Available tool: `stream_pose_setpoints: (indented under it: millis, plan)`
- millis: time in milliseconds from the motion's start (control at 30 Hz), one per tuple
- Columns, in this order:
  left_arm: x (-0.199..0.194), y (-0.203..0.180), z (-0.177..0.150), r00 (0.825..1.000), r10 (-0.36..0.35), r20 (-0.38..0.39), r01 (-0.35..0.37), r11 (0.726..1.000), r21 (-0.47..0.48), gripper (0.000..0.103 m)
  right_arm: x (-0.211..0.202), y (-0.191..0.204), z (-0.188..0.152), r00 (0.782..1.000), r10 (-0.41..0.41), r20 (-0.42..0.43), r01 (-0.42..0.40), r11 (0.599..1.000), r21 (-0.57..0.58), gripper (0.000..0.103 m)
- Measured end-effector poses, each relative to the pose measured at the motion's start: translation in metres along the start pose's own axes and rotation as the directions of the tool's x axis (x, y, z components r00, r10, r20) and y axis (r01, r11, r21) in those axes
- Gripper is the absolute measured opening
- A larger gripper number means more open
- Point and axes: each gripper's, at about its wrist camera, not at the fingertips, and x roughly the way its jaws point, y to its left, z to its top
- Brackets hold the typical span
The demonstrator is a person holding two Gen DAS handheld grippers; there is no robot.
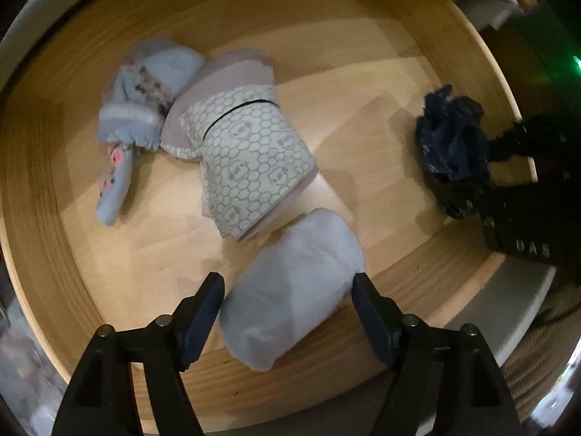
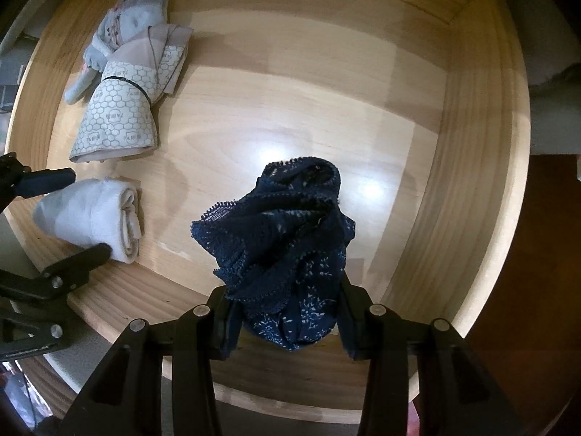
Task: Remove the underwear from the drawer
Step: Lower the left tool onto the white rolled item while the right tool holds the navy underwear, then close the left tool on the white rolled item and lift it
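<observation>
Over the drawer point(image 2: 472, 167) I keep my right hand-held gripper point(image 2: 287, 321) clenched on the navy lace pair point(image 2: 287, 239), bunched so it lifts clear of the wood. My left hand-held gripper point(image 1: 288, 312), jaws spread, straddles the pale blue roll point(image 1: 290, 290) near the drawer's front wall without pressing it, ready to pinch it across its width.

Dim room, dark brown floor point(image 2: 526, 254) beside the furniture, green light glow point(image 1: 575, 61), pale grey surface point(image 1: 515, 301)
</observation>
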Motion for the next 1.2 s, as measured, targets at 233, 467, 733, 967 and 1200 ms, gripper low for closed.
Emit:
stream_pose_setpoints:
  millis: [233, 467, 733, 967, 1200]
  plan:
    - [0.007, 0.021, 0.001, 0.998, -0.055, -0.015, 0.051, 0.985, -0.166, 0.076, -0.007, -0.004, -0.001, 1.000, 0.010, 0.009, -0.010, 1.000, 0.008, 0.041]
    - [-0.003, 0.036, 0.004, 0.998, -0.051, 0.032, 0.057, 0.971, -0.232, 0.059, -0.009, -0.006, -0.003, 1.000, 0.004, 0.007, -0.004, 1.000, 0.000, 0.043]
    - [-0.018, 0.033, -0.011, 0.996, -0.009, 0.090, 0.027, 0.978, -0.207, 0.046, -0.013, -0.009, -0.004, 1.000, -0.004, 0.008, 0.004, 1.000, 0.003, 0.043]
    - [-0.038, 0.047, -0.035, 0.991, -0.007, 0.135, 0.037, 0.974, -0.224, 0.043, -0.015, -0.006, -0.004, 1.000, -0.010, 0.002, 0.010, 1.000, 0.004, 0.043]
    - [-0.078, 0.048, -0.051, 0.984, -0.004, 0.179, 0.048, 0.969, -0.242, 0.043, -0.016, -0.004, -0.001, 1.000, -0.008, 0.001, 0.008, 1.000, 0.010, 0.042]
